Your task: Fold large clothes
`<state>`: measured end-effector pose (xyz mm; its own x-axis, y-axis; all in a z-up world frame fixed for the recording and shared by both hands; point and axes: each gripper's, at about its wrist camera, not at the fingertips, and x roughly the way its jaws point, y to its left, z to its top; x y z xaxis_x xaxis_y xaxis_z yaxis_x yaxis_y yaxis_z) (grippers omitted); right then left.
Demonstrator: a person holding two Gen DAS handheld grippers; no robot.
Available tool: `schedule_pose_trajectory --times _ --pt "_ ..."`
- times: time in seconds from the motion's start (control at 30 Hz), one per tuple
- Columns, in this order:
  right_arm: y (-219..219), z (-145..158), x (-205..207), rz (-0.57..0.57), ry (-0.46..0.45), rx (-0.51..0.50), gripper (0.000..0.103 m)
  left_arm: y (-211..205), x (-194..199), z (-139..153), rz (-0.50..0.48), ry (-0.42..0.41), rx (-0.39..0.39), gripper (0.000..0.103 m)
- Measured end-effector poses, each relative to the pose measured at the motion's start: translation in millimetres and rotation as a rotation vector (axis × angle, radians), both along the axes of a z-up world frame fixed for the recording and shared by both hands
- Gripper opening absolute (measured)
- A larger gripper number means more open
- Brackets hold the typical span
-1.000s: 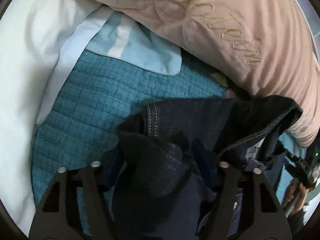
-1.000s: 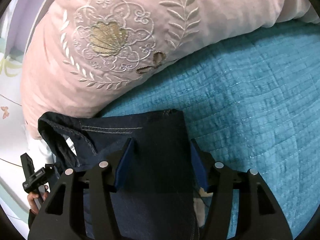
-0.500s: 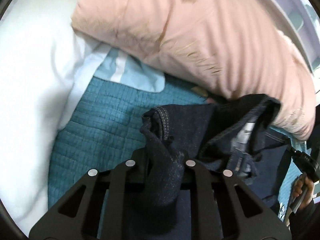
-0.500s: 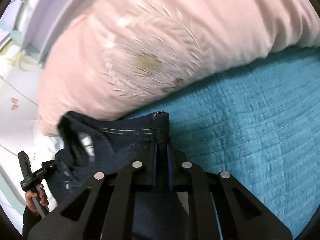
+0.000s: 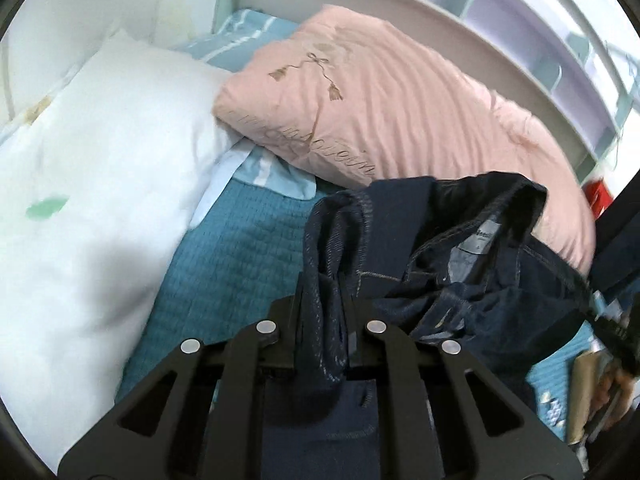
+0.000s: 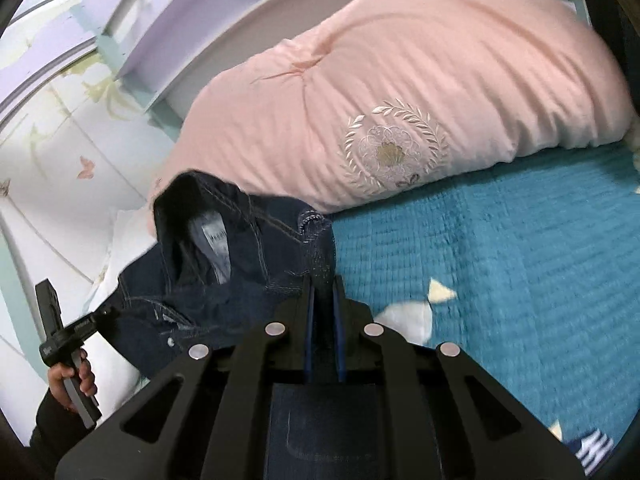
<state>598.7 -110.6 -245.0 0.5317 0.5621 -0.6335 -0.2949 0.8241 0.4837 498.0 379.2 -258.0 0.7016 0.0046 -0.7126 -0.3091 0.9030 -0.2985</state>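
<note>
A: Where are the jeans [image 5: 460, 264] right now?

B: They hang between your two grippers above the teal quilt [image 5: 240, 252], waistband uppermost, in front of the pink duvet [image 5: 392, 92]. The inner label faces the left wrist camera, and the denim sags in folds between the two grips.

A: What is your left gripper [image 5: 322, 320] doing?

B: Its jaws are pressed together on a bunched edge of the waistband; dark denim fills the narrow gap and spills out above the fingertips.

A: And your right gripper [image 6: 322, 300]?

B: Clamped as well. Its blue pads [image 6: 309, 320] pinch a thin fold at the other end of the waistband, with the quilt below and to the right of it.

A: Anything else nearby?

B: A white pillow [image 5: 92, 168] lies left of the duvet. From the right wrist camera, your left hand [image 6: 72, 376] shows on its handle at lower left.
</note>
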Motion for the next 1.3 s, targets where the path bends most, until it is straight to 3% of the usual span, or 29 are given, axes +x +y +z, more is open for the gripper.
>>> schedule_pose_trajectory --times 0.5,0.93,1.0,1.07,1.17,1.23,1.3 --pt "-47 -7 -137 -0.042 0.030 -0.006 0.006 -21 -150 -11 0.108 -0.047 -0.084 0.012" --pt "-88 -89 -216 -0.135 0.278 -0.084 0.000 -26 -232 -91 0.188 0.174 -0.114 0.014" --pt "-93 -99 -221 -0.144 0.313 -0.071 0.001 -25 -242 -99 0.207 0.195 -0.133 0.025" --pt "-100 -101 -229 -0.173 0.321 -0.051 0.004 -26 -252 -101 0.214 0.191 -0.143 0.026" --pt "-105 -94 -238 -0.182 0.318 0.033 0.009 -28 -267 -94 0.226 0.173 -0.160 0.039" --pt "-109 -90 -243 -0.219 0.316 0.108 0.031 -28 -274 -85 0.238 0.136 -0.196 0.041" --pt "-110 -91 -244 -0.250 0.339 0.195 0.045 -29 -278 -76 0.241 0.107 -0.226 0.046"
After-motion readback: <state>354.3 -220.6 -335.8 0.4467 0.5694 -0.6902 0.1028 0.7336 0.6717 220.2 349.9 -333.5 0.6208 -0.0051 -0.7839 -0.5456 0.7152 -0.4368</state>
